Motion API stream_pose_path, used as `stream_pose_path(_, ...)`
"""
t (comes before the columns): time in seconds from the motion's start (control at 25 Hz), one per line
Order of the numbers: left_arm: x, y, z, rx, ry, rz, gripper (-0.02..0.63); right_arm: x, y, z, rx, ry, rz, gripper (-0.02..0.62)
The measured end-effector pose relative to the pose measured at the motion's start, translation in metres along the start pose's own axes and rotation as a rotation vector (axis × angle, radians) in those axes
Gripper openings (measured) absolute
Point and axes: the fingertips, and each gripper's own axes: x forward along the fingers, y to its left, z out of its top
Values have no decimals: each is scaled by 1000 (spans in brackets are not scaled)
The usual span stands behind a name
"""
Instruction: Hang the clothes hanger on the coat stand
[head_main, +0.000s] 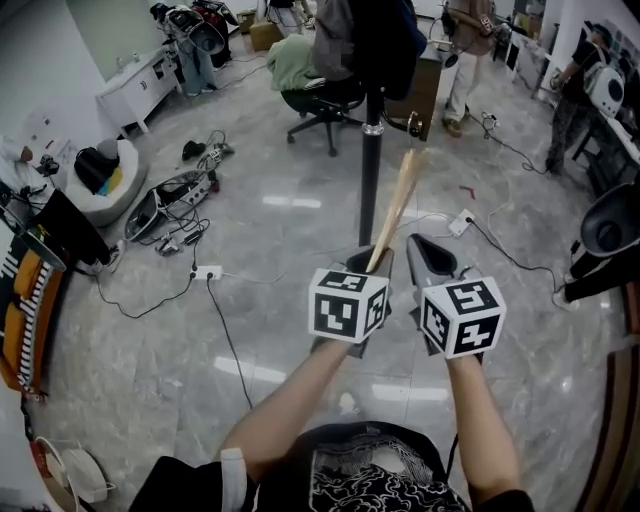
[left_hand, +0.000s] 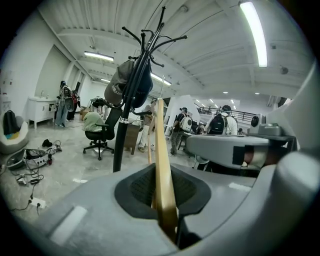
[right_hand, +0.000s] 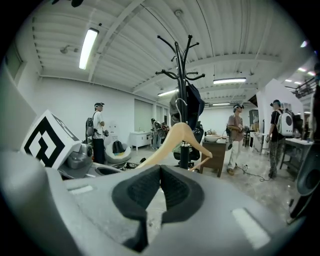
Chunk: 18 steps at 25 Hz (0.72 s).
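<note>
Left gripper (head_main: 366, 262) pinches the pale wooden hanger (head_main: 402, 195), head view, near the coat stand (head_main: 370, 170); right gripper (head_main: 432, 258) pressed together, empty. Left gripper view: held by one thin arm, it may swivel. Right gripper view: curved shoulders, small hook (right_hand: 176, 104); it could miss the crowded prongs (right_hand: 183, 75)

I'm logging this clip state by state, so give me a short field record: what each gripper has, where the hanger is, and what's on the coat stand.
left gripper: shut on the hanger, gripping one wooden arm
right gripper: shut, nothing between the jaws
hanger position: held up in the air in front of the coat stand, hook not on any peg
coat stand: upright, with a cap hanging on it
task state: hanger not yet hung
</note>
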Motion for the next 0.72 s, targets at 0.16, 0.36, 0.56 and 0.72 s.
stream_pose_path(0.16, 5, 15, 1, 7, 0, -12, 38, 15, 6, -1, -4, 9, -9, 0)
stream_pose_path(0.36, 10, 29, 4, 2, 0, -22, 38, 28, 8, -1, -5, 18, -15, 0)
stream_pose_path(0.56, 17, 39, 3, 9, 4, -23, 38, 39, 6, -2, 2, 12, -14, 0)
stream_pose_path(0.72, 24, 45, 8, 17, -5, -24, 38, 48, 5, -3, 4, 10, -6, 2)
